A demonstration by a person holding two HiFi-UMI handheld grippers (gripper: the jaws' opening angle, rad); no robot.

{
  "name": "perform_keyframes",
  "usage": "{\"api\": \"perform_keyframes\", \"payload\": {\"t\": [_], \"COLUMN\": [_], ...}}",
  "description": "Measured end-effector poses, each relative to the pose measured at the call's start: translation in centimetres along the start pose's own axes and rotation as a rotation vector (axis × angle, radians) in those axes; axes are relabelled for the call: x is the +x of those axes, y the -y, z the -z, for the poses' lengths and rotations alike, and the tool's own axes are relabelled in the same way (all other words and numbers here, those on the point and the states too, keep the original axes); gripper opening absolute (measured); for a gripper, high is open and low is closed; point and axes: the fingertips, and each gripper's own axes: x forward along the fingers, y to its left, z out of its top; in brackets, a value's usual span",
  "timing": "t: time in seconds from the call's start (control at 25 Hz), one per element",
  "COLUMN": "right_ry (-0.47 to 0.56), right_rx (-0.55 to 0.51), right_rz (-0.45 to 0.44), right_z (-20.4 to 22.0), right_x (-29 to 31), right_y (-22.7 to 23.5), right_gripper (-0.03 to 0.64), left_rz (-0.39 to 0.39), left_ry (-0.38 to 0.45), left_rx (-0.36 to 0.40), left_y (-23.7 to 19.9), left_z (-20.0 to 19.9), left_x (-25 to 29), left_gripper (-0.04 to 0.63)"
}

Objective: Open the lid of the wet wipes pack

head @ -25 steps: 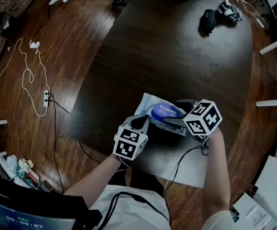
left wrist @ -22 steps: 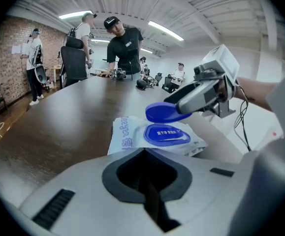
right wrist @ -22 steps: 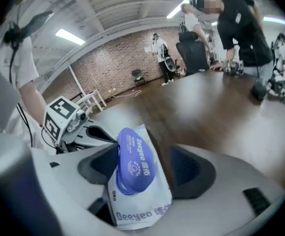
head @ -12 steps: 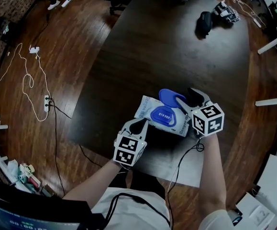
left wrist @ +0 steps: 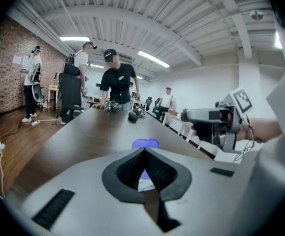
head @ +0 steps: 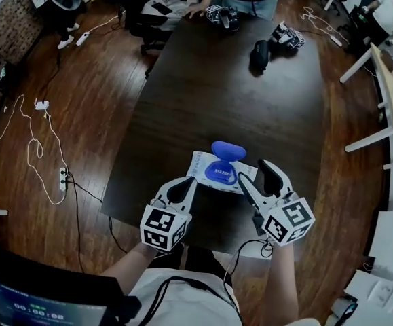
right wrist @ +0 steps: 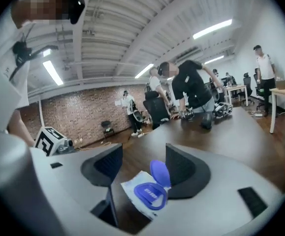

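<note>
Wipes pack (head: 216,174) is seen lying flat near the front edge of the worktop (head: 216,80), its blue lid (head: 228,151) stood open. Left tool (head: 190,183) is held pinched together and empty, by the pack's near left corner. Right tool (head: 253,170) is held spread wide, nothing gripped, beside the pack's right end.

The head camera looks steeply down on the bench (head: 203,80). Both gripper views sit low, facing twelve o'clock along it, sharing the wipes pack (head: 220,170) nearby.

Dark table (head: 237,100), wooden floor (head: 108,114), power strip (head: 63,179)
</note>
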Motion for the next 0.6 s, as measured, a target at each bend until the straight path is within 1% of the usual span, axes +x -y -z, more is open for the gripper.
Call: {"api": "perform_keyframes", "payload": {"t": [0.08, 0.16, 0.2, 0.24, 0.28, 0.36, 0.4, 0.48, 0.6], "right_ry": [0.118, 0.205, 0.228, 0.241, 0.248, 0.256, 0.261, 0.276, 0.292], "right_rx": [0.069, 0.126, 0.131, 0.119, 0.098, 0.053, 0.038, 0.03, 0.034], "right_rz": [0.054, 0.105, 0.13, 0.157, 0.181, 0.226, 0.248, 0.282, 0.322], "right_z": [-2.3, -3.6, -3.8, -4.0, -4.1, -4.3, -4.4, -4.6, -4.7], "right_x": [-3.4, -6.3, -7.6, -8.7, -9.5, -10.8, -11.3, -12.3, -13.4], "right_y": [-2.3, -4.7, -5.9, -6.9, -7.8, -9.1, -9.5, -10.0, -10.2], "right_gripper": [0.284, 0.273, 0.209, 0.131, 0.075, 0.052, 0.01, 0.008, 0.008], "left_rz": [0.027, 0.046, 0.057, 0.069, 0.084, 0.11, 0.121, 0.141, 0.167], "left_ry": [0.061, 0.117, 0.145, 0.174, 0.202, 0.248, 0.265, 0.288, 0.294], "left_rx": [0.013, 0.023, 0.03, 0.04, 0.052, 0.068, 0.07, 0.067, 0.059], "left_y": [0.6, 1.2, 1.5, 2.0, 2.4, 3.0, 3.1, 3.4, 3.7], "left_z": [-3.1, -5.9, -7.2, -8.3, -9.3, -10.7, -11.1, -11.3, -10.9], "left_x": [-2.3, -4.8, -6.1, -7.2, -8.3, -10.1, -10.8, -11.8, -12.5], "left_gripper": [0.002, 0.0, 0.002, 0.0, 0.0, 0.0, 0.0, 0.001, 0.001]}}
